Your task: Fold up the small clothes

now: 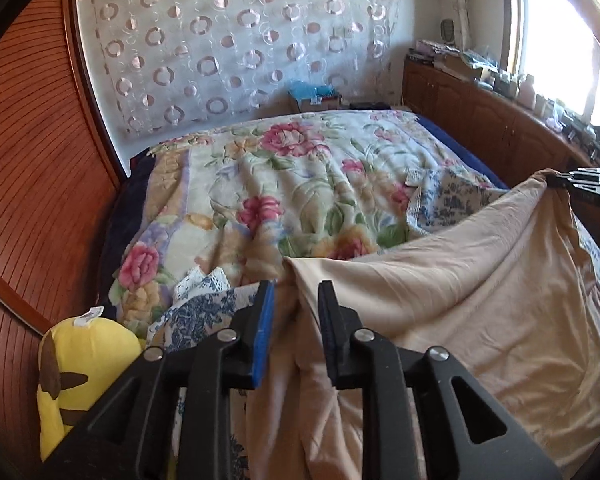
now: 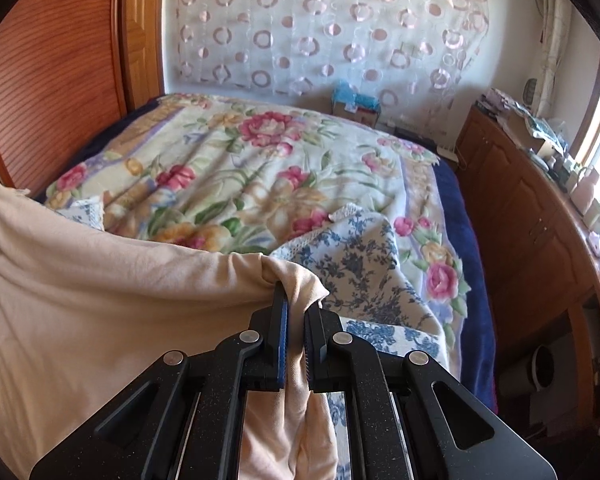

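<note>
A beige garment [image 1: 460, 280] [image 2: 100, 300] is stretched in a sagging span over the bed between my two grippers. In the left wrist view my left gripper [image 1: 296, 286] has its jaws apart, and one bunched corner of the garment lies loosely in the gap without being pinched. My right gripper [image 2: 296, 300] is shut on the other corner, with the cloth hanging down between its pads. That gripper [image 1: 556, 178] also shows at the far right of the left wrist view, holding its corner raised.
A floral blanket [image 1: 280, 184] covers the bed, and a blue-and-white flowered cloth [image 2: 360, 264] lies under the garment. A yellow plush toy [image 1: 80, 360] sits at the near left. A wooden wardrobe [image 1: 40, 160] stands left; a cluttered wooden cabinet [image 2: 520, 220] stands right.
</note>
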A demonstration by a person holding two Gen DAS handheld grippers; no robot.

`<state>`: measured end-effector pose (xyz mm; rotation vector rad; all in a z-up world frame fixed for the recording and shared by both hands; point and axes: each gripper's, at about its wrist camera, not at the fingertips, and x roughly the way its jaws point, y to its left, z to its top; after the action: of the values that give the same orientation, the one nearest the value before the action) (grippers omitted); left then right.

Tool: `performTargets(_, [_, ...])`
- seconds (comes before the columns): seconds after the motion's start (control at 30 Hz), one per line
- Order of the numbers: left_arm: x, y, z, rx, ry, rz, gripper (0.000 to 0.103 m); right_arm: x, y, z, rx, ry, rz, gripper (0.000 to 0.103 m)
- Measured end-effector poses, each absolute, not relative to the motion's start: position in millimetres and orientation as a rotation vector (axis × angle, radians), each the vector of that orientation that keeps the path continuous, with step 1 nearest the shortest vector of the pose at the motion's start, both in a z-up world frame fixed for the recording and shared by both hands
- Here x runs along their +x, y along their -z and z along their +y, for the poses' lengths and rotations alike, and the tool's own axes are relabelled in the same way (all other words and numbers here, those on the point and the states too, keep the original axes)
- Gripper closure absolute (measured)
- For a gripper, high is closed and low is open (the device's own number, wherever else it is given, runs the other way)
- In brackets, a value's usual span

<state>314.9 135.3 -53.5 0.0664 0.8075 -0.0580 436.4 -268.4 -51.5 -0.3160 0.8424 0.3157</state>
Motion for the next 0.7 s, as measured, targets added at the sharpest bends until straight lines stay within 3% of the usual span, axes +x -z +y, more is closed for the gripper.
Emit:
performTargets(0.3, [273.2,62.5,118.4,0.027,0.156,0.845,0.077,430.7,65.4,-273.7,-0.275,-0.322,0.871,0.093])
performTargets(0.37, [261.6,65.9,112.6,0.025,0.181,0.86,0.076,423.9,65.7,-275.4,-0.277,-0.316,0.88,0.074])
performTargets(0.43, [249.0,67.9,109.6,0.022,0.183,0.862,0.075,415.6,64.1,-279.4,-0.263,-0.33,0.877,0.062])
performTargets(0.7, [222.6,83.9,111.2,-0.009,0.173,0.912,0.073,349.3,63.0,-295.4,-0.187,-0.39,0.868,0.06])
